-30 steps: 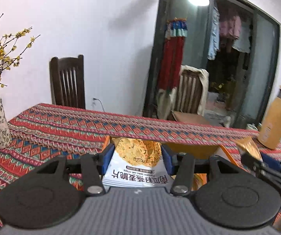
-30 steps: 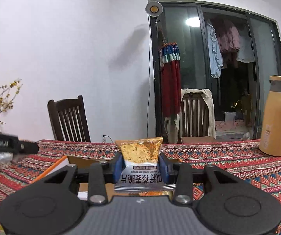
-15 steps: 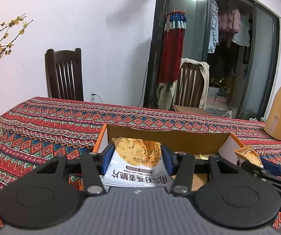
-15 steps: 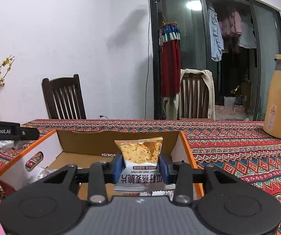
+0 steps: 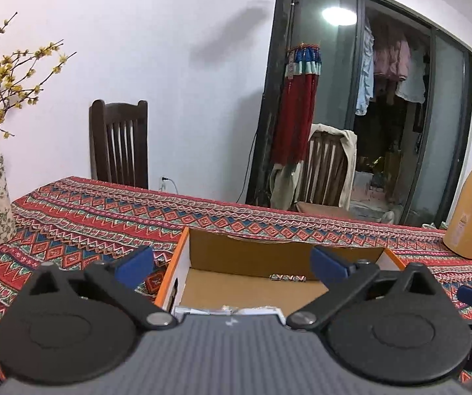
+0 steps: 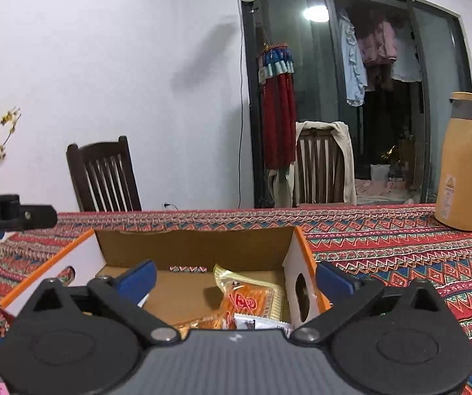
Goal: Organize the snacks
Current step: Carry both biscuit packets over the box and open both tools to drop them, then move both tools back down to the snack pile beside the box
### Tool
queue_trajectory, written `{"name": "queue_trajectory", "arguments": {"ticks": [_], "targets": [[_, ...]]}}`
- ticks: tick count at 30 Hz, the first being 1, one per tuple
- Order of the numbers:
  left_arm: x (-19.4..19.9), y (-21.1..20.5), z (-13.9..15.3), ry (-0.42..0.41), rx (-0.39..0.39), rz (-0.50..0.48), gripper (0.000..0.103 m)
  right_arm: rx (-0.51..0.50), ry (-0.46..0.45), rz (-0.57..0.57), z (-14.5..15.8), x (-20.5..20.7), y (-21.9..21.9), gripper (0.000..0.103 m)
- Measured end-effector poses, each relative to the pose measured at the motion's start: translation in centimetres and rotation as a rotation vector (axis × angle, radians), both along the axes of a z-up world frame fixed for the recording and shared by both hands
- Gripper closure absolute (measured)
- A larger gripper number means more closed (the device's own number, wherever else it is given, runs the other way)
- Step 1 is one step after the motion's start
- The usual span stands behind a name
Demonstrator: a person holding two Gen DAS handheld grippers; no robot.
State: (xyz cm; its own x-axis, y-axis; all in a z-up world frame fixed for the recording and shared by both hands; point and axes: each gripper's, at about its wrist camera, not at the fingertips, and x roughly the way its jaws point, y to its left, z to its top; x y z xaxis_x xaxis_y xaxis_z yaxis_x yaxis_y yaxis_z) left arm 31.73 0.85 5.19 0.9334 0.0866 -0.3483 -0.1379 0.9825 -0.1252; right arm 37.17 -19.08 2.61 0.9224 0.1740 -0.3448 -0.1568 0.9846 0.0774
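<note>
Now both claws, left (image 5: 232,263) and right (image 6: 234,278), have just sprung apart, empty, the box (image 6: 196,245) just ahead, snacks (image 6: 252,299) below.

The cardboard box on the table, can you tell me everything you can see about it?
The cardboard box is open at the top, brown inside, with white outer walls and orange edges. An oval handle hole is cut in its right end wall. It sits on the patterned tablecloth. Inside lie snack packets, including an orange wafer pack resting near the right wall. A thin slot in the floor shows the cloth beneath.
</note>
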Motion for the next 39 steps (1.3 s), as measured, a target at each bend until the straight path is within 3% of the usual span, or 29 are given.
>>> {"name": "queue_trajectory", "arguments": {"ticks": [12,26,39], "targets": [[-1.0,-0.2,0.4,-0.020,-0.002,-0.024,0.000,-0.005,-0.032,-0.011,1.0,-0.6,-0.2,0.000],[-5.8,0.7,3.0,-0.065,0.005,-0.020,0.000,-0.020,-0.157,0.012,5.4,-5.4,-0.3,0.000],[-11.6,4.5,-1.2,0.029,-0.019,-0.028,0.000,-0.042,-0.059,0.036,1.6,-13.2,0.5,0.000]]}}
